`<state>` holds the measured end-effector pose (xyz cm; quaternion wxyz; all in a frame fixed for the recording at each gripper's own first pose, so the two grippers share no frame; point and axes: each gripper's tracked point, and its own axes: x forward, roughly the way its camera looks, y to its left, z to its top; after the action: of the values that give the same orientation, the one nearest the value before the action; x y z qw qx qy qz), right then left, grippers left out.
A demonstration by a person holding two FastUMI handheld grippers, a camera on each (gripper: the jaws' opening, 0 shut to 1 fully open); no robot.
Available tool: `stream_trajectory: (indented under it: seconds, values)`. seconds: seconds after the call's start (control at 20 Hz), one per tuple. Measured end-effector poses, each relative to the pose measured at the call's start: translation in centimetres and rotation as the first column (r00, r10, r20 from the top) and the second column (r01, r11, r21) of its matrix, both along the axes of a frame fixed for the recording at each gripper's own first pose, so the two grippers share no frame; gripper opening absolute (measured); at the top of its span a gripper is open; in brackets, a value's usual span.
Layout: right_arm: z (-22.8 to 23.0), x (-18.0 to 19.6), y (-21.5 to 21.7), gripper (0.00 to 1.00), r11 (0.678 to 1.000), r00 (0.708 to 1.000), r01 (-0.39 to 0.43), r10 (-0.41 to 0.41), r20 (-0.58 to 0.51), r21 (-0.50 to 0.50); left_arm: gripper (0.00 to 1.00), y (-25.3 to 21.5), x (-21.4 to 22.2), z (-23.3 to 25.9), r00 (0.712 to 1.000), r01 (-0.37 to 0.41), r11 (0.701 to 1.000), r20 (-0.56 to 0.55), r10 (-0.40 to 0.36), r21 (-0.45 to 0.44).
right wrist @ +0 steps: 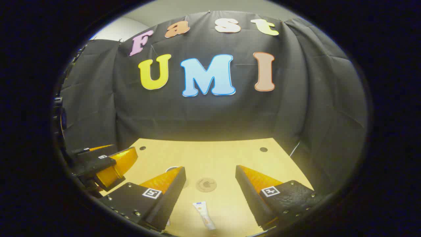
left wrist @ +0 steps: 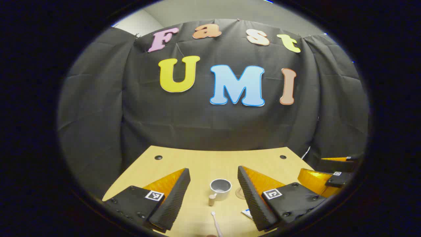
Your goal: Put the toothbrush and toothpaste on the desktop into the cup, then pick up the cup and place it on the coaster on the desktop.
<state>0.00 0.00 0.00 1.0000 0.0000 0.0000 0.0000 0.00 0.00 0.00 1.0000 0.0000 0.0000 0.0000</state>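
A white cup (left wrist: 220,189) with a handle stands upright on the wooden desktop (left wrist: 204,164), ahead of my open left gripper (left wrist: 213,179), which holds nothing. A white toothbrush (left wrist: 216,224) lies near the front edge, between that gripper's fingers. A round brown coaster (right wrist: 206,184) rests flat just right of the cup; its edge (left wrist: 240,193) peeks out beside the left gripper's right finger. A white toothpaste tube (right wrist: 204,215) lies on the desktop below my open right gripper (right wrist: 210,176), which is empty. A sliver of the cup's rim (right wrist: 171,168) shows behind the right gripper's left finger.
Black cloth walls close in the desk at the back and sides. Two dark round holes (left wrist: 158,157) (left wrist: 283,157) sit near the desk's far corners. The other gripper (left wrist: 329,179) hovers at the right of the left gripper view, and at the left (right wrist: 105,166) of the right gripper view.
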Motion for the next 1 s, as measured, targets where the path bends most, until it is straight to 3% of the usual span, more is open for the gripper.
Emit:
stream_trajectory:
  seconds: [0.8, 0.85, 1.0]
  values:
    - [-5.0, 1.9, 1.2, 0.95, 0.995, 0.971, -0.1, 0.103, -0.214, 0.025, 1.0, -1.7, 1.8, -6.4, 0.984, 0.011, 1.0, -0.177, -0.01, 0.006]
    - [-5.3, 1.9, 1.2, 0.95, 0.995, 0.968, -0.102, 0.105, -0.229, 0.022, 0.94, -1.6, 2.1, -7.0, 0.981, 0.012, 1.0, -0.192, -0.011, 0.001]
    - [-7.9, 3.0, 1.9, 0.95, 0.993, 0.951, -0.112, 0.115, -0.288, 0.026, 0.94, -1.4, 2.9, -9.3, 0.969, 0.013, 1.0, -0.248, -0.014, -0.007]
